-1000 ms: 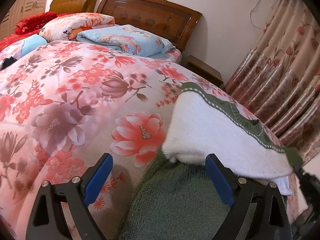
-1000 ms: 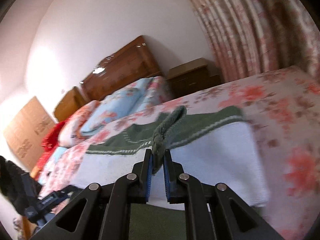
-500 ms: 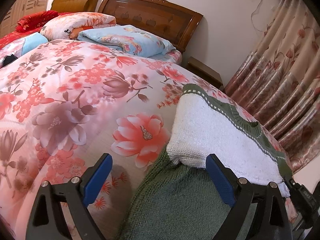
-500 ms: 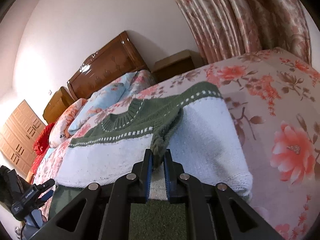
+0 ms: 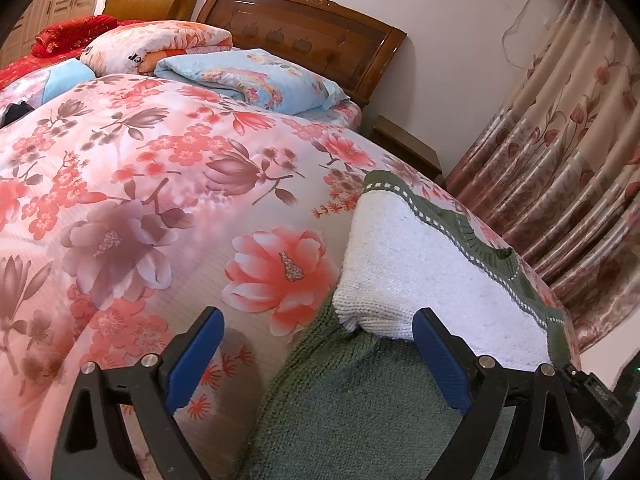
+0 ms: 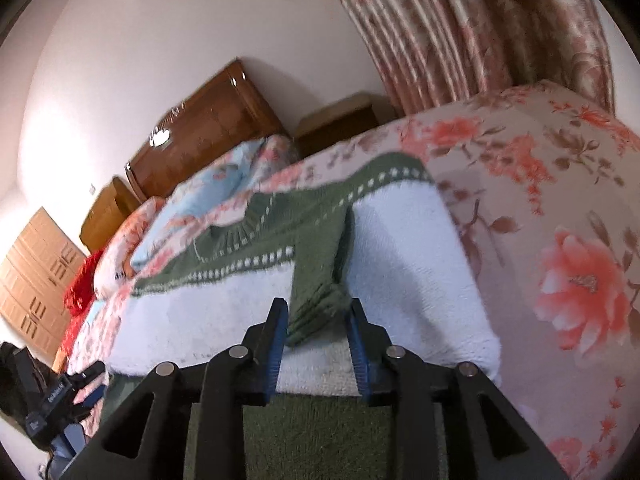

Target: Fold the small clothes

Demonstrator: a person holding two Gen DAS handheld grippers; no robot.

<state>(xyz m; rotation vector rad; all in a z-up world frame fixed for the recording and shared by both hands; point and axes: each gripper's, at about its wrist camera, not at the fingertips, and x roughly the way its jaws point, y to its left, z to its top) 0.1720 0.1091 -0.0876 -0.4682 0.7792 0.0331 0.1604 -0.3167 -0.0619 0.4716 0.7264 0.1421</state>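
Observation:
A small green and white knitted sweater [image 5: 420, 264] lies on the floral bedspread [image 5: 160, 200], its white part folded over the green part. My left gripper [image 5: 316, 356] is open over the sweater's near left edge and holds nothing. In the right wrist view the sweater [image 6: 400, 264] shows with its green sleeve [image 6: 320, 280] laid across the white part. My right gripper [image 6: 318, 344] is open, its jaws standing either side of the sleeve cuff, which lies loose on the sweater.
Folded quilts and a pillow [image 5: 248, 76] sit by the wooden headboard [image 5: 304, 28]. A bedside cabinet [image 5: 404, 148] and floral curtains [image 5: 560, 160] stand to the right. The other gripper shows at the lower left of the right wrist view [image 6: 60, 396].
My right gripper has opened and let go of the green sleeve, which now lies across the white part. The left gripper has barely moved.

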